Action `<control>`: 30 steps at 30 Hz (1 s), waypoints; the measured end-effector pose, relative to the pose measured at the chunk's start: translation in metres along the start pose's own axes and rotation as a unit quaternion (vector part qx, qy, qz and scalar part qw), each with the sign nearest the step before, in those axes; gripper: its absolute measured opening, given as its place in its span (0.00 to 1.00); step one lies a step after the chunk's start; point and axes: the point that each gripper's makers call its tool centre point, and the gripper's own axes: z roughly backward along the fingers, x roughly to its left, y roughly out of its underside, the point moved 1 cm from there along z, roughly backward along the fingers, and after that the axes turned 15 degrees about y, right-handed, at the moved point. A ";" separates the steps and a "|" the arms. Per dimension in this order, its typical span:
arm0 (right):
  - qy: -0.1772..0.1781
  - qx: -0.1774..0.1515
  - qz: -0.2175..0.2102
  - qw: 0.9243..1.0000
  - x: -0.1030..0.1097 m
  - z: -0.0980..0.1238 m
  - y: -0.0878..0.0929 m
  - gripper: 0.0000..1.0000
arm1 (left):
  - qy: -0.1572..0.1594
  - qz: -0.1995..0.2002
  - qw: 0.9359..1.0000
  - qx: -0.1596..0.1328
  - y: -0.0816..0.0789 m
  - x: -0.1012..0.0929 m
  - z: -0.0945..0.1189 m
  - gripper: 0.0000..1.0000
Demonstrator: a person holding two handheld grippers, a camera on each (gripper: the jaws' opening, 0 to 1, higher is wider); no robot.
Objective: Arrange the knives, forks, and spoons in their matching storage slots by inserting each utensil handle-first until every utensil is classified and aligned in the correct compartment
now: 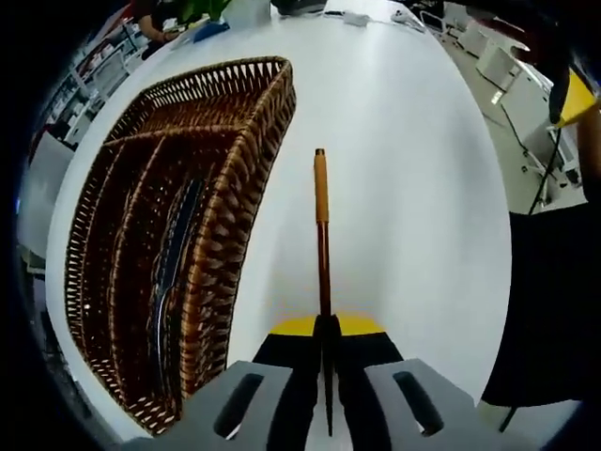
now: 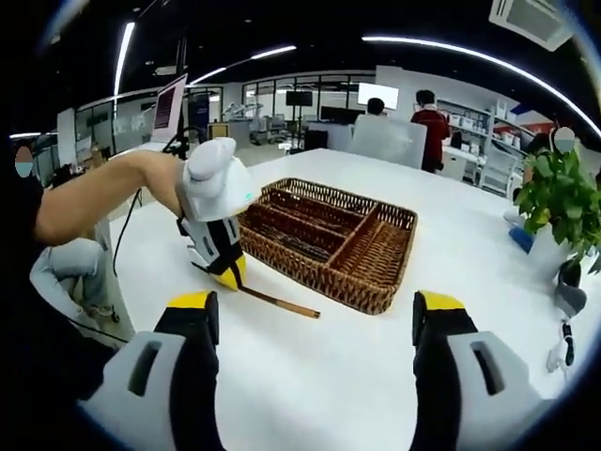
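Closed on a slim wooden-handled utensil (image 1: 322, 235), the yellow-tipped black fingers (image 1: 299, 331) of the left gripper (image 1: 326, 331) clamp its hidden working end, so knife, fork or spoon cannot be told. Its brown handle points forward, away from the gripper, with a lighter orange section at the far tip, over the round white table (image 1: 413, 188). In the right gripper view the same left gripper (image 2: 228, 272) appears at the left, held by a white-gloved hand (image 2: 214, 178) on a bare forearm, and the utensil (image 2: 277, 302) slants down from it with the handle tip at or just above the tabletop (image 2: 329, 376); contact cannot be confirmed. A rectangular brown woven wicker tray (image 1: 254, 160) with long dividers lies just beside the utensil; its near wall stands between the handle and the compartments. One long slot holds dark utensils (image 1: 174, 272), type not legible. In the right gripper view the tray (image 2: 376, 287) shows several long slots and one cross compartment. The right gripper (image 2: 315, 324) hangs above the table with its yellow-tipped fingers (image 2: 437, 310) spread wide apart and nothing between them, short of the tray. Around the table: a green potted plant (image 2: 562, 193) at the right edge, seated and standing people (image 2: 432, 127) at the far side, monitors (image 2: 167, 108), and ceiling light strips (image 2: 451, 52).
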 end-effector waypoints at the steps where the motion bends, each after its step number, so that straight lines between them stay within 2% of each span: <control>1: 0.004 0.000 -0.001 1.000 -0.002 0.000 0.000 0.86 | 0.001 -0.001 1.000 0.000 0.000 0.000 0.000 0.04; 4: 0.007 -0.002 -0.002 1.000 -0.004 0.001 0.000 0.85 | 0.017 0.014 1.000 -0.013 0.001 -0.003 0.000 0.03; 9: 0.009 -0.003 -0.007 1.000 -0.004 -0.002 0.002 0.84 | 0.017 0.018 0.999 -0.037 0.001 -0.007 0.001 0.02; 12: 0.007 -0.001 -0.011 1.000 -0.002 -0.004 0.004 0.83 | 0.025 0.027 0.996 -0.079 -0.005 -0.014 0.008 0.02; 20: -0.005 -0.003 -0.026 1.000 0.005 -0.009 0.005 0.79 | 0.015 0.030 0.989 -0.143 -0.012 -0.021 0.027 0.02; 22: -0.010 -0.002 -0.030 1.000 0.008 -0.011 0.006 0.78 | 0.011 0.029 0.985 -0.169 -0.016 -0.023 0.034 0.02; 24: -0.014 -0.003 -0.037 0.999 0.011 -0.014 0.008 0.76 | 0.011 0.032 0.977 -0.211 -0.023 -0.026 0.044 0.02; 26: -0.017 -0.005 -0.046 0.999 0.014 -0.015 0.007 0.74 | 0.009 0.032 0.973 -0.231 -0.025 -0.029 0.050 0.02; 30: -0.028 -0.022 -0.069 0.997 0.019 -0.016 -0.002 0.70 | 0.003 0.034 0.957 -0.287 -0.034 -0.033 0.066 0.02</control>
